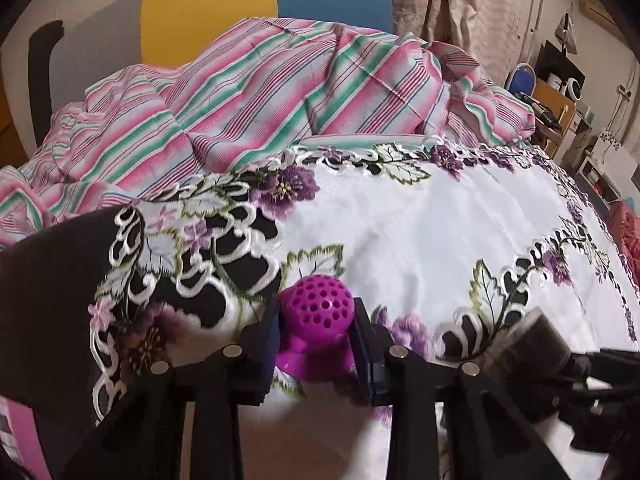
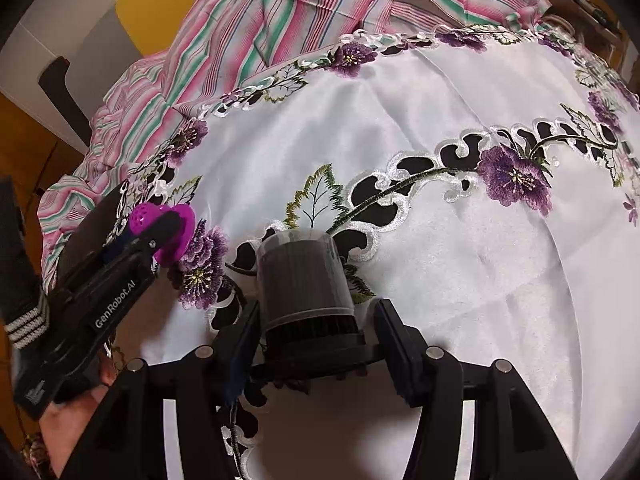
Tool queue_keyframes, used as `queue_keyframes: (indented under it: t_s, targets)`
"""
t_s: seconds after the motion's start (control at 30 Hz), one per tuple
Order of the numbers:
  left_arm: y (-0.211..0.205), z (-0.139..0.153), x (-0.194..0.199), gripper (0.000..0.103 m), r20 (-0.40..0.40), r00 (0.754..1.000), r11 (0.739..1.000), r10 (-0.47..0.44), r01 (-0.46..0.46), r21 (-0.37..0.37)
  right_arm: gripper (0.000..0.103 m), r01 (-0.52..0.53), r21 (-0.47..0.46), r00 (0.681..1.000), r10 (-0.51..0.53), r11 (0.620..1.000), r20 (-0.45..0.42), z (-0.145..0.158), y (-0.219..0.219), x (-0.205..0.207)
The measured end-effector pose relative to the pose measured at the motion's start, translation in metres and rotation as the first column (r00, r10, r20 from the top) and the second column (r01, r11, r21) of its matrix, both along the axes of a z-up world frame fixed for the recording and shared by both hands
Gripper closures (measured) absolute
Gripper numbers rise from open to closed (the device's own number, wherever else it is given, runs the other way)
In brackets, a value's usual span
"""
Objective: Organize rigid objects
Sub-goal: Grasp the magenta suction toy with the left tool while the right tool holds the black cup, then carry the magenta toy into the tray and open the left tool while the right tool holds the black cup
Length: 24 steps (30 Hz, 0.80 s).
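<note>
Left gripper (image 1: 316, 344) pads clamp the magenta perforated plastic ball-on-base (image 1: 316, 316) over the embroidered white tablecloth (image 1: 420, 232). Right gripper (image 2: 310, 334) fingers bracket the dark ribbed cylindrical canister (image 2: 306, 280); contact unclear. Rounded ball may slip.

Between the left claw's (image 1: 316, 334) matt black plastic fingers sits a smooth, perforated magenta plastic ball (image 1: 316, 300), while the right claw (image 2: 308, 340) flanks a ribbed, translucent grey plastic canister (image 2: 304, 276) on satiny white embroidered cloth (image 2: 440, 260), with striped cotton fabric (image 1: 248, 92) beyond.
</note>
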<state>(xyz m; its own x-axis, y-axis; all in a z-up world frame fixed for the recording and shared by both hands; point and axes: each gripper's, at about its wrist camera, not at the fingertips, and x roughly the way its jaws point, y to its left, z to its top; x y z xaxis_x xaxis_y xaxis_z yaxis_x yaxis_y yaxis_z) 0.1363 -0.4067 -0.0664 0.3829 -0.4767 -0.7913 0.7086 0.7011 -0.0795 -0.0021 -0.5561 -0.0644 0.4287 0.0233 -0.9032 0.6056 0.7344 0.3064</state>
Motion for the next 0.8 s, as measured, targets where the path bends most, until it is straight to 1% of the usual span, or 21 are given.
queue_keyframes:
  t_s: [0.1, 0.33, 0.5, 0.63, 0.8]
  targets:
    - [0.010, 0.000, -0.008, 0.071, 0.012, 1.000, 1.000, 0.004, -0.004, -0.005, 0.045, 0.000, -0.001, 1.000, 0.000, 1.000, 0.002, 0.000, 0.000, 0.000]
    - [0.040, 0.003, -0.039, 0.071, -0.014, 1.000, 1.000, -0.007, 0.006, -0.022, 0.045, 0.001, -0.003, 1.000, -0.001, 1.000, 0.011, 0.000, 0.001, -0.002]
    - [0.068, 0.007, -0.069, 0.071, -0.041, 0.999, 0.999, -0.015, 0.013, -0.050, 0.045, -0.020, -0.051, 1.000, 0.020, 0.998, 0.003, 0.002, 0.008, 0.000]
    - [0.094, 0.013, -0.090, 0.071, -0.080, 0.997, 0.995, -0.005, -0.003, -0.097, 0.045, -0.056, -0.096, 0.998, 0.056, 0.994, -0.007, 0.005, 0.018, 0.003]
    - [0.123, 0.016, -0.112, 0.071, -0.075, 0.997, 0.993, -0.012, 0.003, -0.116, 0.045, -0.111, -0.157, 0.994, 0.109, 0.981, -0.021, 0.006, 0.031, 0.008]
